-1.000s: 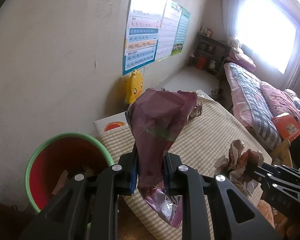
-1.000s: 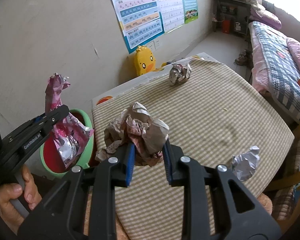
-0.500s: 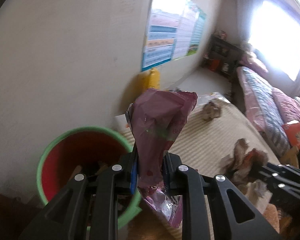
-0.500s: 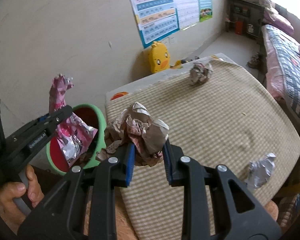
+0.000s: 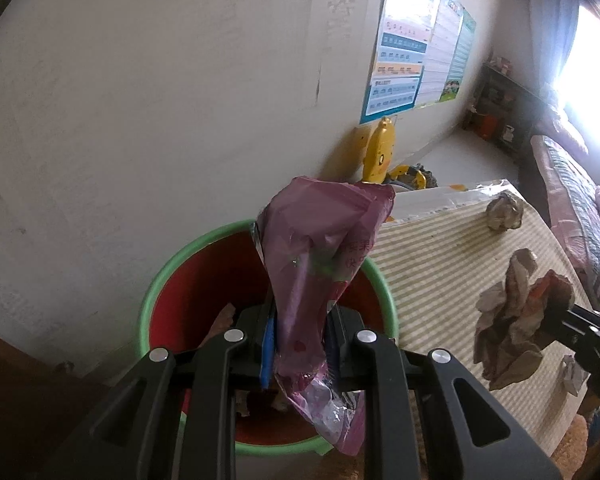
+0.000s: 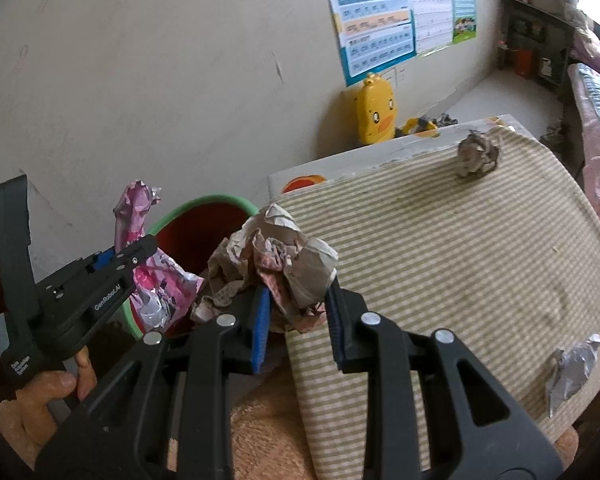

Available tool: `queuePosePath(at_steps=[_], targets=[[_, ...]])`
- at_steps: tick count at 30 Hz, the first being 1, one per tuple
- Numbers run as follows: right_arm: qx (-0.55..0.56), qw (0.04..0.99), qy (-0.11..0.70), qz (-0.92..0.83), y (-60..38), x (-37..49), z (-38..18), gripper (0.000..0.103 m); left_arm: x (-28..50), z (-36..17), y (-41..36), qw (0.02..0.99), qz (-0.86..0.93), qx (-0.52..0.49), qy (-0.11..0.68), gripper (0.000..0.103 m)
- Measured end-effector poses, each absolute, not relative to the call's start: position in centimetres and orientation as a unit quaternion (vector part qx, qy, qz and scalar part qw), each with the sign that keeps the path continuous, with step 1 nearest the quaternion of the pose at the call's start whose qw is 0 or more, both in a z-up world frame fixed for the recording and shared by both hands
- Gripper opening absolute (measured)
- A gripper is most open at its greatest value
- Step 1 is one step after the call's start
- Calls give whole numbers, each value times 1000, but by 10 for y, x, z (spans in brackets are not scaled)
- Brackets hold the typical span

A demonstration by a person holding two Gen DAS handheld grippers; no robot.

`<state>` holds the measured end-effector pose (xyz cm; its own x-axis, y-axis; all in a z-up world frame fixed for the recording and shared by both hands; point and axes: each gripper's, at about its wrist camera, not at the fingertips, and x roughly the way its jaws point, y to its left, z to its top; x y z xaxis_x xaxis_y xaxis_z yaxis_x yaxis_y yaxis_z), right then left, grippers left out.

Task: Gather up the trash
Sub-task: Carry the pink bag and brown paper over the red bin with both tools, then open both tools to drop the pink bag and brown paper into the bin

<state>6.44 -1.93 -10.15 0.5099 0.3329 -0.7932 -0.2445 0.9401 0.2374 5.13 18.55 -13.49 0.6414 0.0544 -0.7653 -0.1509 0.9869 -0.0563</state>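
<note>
My left gripper [image 5: 300, 344] is shut on a pink snack wrapper [image 5: 320, 260], which hangs over the red bin with a green rim [image 5: 204, 276]. The right wrist view shows that same wrapper [image 6: 148, 276] and left gripper [image 6: 112, 260] above the bin [image 6: 204, 232]. My right gripper [image 6: 296, 312] is shut on a crumpled brown paper wad [image 6: 276, 256], held at the left edge of the striped table [image 6: 460, 248] next to the bin; the wad [image 5: 516, 312] also shows at the right of the left wrist view.
Another crumpled paper ball [image 6: 478, 152] lies at the table's far edge and a silver foil piece [image 6: 572, 368] near its right front edge. A yellow duck toy [image 6: 376, 112] stands by the wall. A bed [image 5: 580, 200] runs along the right.
Both grippers moved left with their loads. The wrapper now hangs over the bin's opening, and the paper wad has reached the table's left edge beside the bin.
</note>
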Motion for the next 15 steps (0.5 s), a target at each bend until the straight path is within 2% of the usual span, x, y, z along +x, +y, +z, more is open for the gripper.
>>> queuePosePath(at_steps=[15], targets=[[15,853,477,209,31,87,-120,25,57,-165,217,882,102,-79,453,19]])
